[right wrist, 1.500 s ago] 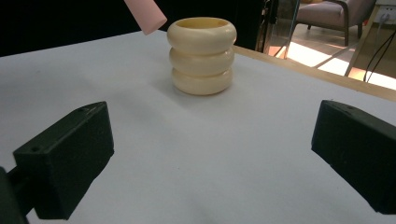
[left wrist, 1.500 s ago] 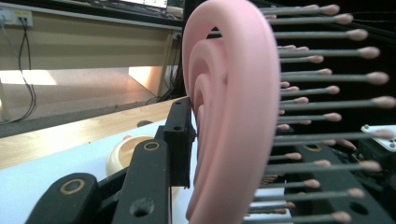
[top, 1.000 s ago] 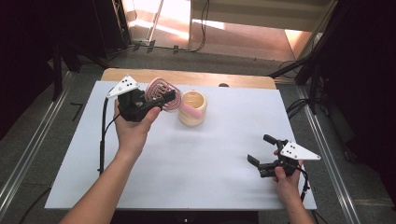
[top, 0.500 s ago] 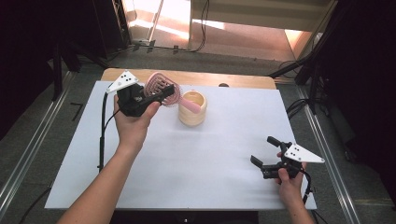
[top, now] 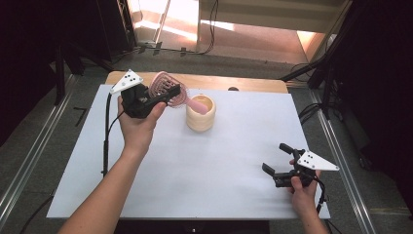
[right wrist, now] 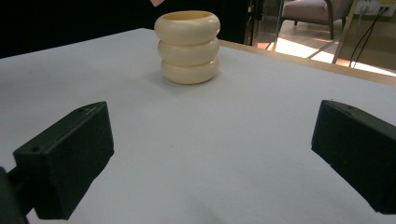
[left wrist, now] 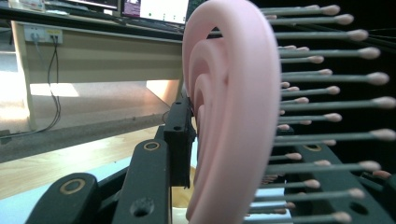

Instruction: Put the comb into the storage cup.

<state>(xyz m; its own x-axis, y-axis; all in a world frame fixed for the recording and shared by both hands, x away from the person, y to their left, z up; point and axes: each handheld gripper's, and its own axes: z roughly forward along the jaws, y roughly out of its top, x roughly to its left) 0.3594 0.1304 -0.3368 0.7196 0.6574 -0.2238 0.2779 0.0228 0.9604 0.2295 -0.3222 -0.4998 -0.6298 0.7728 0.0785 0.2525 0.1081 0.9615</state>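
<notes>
1. The pink hairbrush (top: 168,90) is clamped by its head in the jaws of the left gripper (top: 146,99), held up above the far left part of the surface; its handle slants down to the mouth of the cream cup (top: 201,113), and I cannot tell whether the tip touches the rim or goes inside.
2. In the left gripper view the hairbrush (left wrist: 233,116) stands edge-on between the two jaws, its bristles pointing off to the right.
3. The cup is a ribbed pot of three stacked rings, upright on the surface (top: 195,170), just beside the left gripper.
4. The right gripper (top: 280,163) rests low at the near right corner, well apart from the cup, its jaws spread wide with nothing between them.
5. The surface is a white sheet over a wooden top (top: 243,83), whose far edge shows.
6. Beyond it lies a sunlit floor (top: 253,34) with cables; dark stands and rails flank both sides.
</notes>
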